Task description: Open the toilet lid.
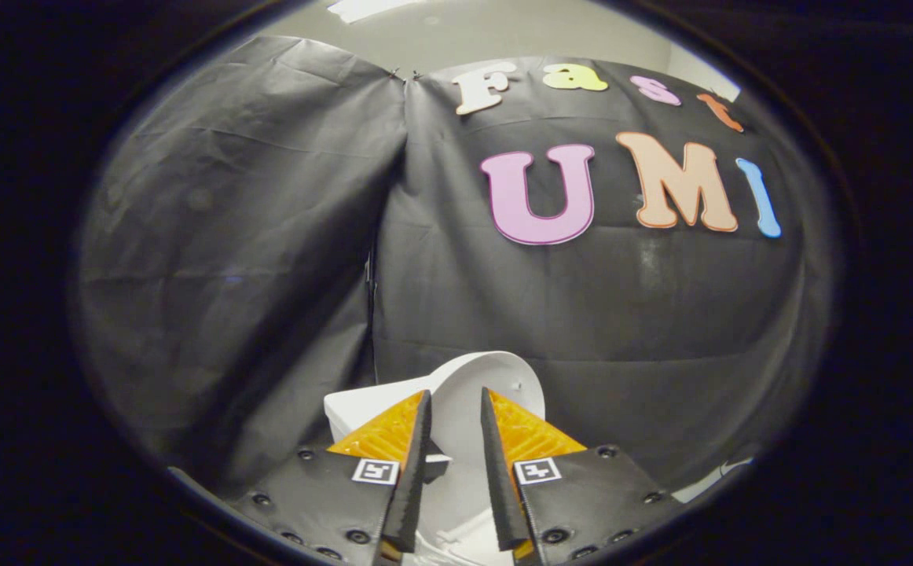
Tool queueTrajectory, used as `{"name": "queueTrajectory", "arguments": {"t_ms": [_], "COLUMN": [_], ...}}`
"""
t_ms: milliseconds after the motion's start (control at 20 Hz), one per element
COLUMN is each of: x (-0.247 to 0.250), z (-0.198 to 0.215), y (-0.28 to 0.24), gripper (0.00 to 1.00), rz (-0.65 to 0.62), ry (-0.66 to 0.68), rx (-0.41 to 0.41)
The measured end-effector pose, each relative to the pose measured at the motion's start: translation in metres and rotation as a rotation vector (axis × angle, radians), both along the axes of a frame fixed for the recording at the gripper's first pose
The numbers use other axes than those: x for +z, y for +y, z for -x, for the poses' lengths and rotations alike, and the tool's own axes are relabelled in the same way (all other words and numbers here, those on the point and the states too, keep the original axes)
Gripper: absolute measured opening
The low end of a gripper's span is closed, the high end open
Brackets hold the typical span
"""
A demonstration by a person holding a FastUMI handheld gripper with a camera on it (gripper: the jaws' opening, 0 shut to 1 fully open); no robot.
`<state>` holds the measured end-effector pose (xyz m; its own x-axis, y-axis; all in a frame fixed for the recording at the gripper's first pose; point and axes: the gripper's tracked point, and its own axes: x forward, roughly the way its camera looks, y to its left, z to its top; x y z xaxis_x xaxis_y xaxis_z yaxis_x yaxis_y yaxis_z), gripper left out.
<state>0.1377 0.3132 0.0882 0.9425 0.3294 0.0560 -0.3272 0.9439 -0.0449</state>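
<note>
Your claw [454, 397] stands with its fingers a narrow gap apart, parallel, pressing on nothing; white shows between them but whether either finger touches it cannot be told. It aims level and forward, tips toward 12 o'clock. Just ahead of and between the fingertips stands the white toilet lid [476, 385], raised upright, its rounded top edge at 12 o'clock and its long axis vertical. The white tank [358, 409] sits at about 10 o'clock from the tips. Beyond hangs the black cloth wall [229, 259].

A cloth-walled booth [229, 236] staged around a white toilet [488, 377].
</note>
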Motion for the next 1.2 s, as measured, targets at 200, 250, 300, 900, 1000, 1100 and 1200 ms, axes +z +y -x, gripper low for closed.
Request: {"name": "queueTrajectory", "arguments": {"t_ms": [200,250,300,900,1000,1100,1200], "x": [-0.008,-0.016,-0.021,-0.097,-0.105,-0.106,-0.098], "z": [0.027,0.039,0.048,0.114,0.115,0.114,0.111], "y": [-0.071,-0.082,-0.100,-0.282,-0.290,-0.301,-0.306], "gripper": [0.42,0.42,0.42,0.47,0.48,0.49,0.50], "rz": [-0.052,-0.071,-0.081,-0.018,0.026,0.049,0.062], "ry": [0.029,0.058,0.071,0.193,0.211,0.213,0.174], "rx": [-0.035,-0.019,-0.037,-0.375,-0.362,-0.361,-0.350]}}
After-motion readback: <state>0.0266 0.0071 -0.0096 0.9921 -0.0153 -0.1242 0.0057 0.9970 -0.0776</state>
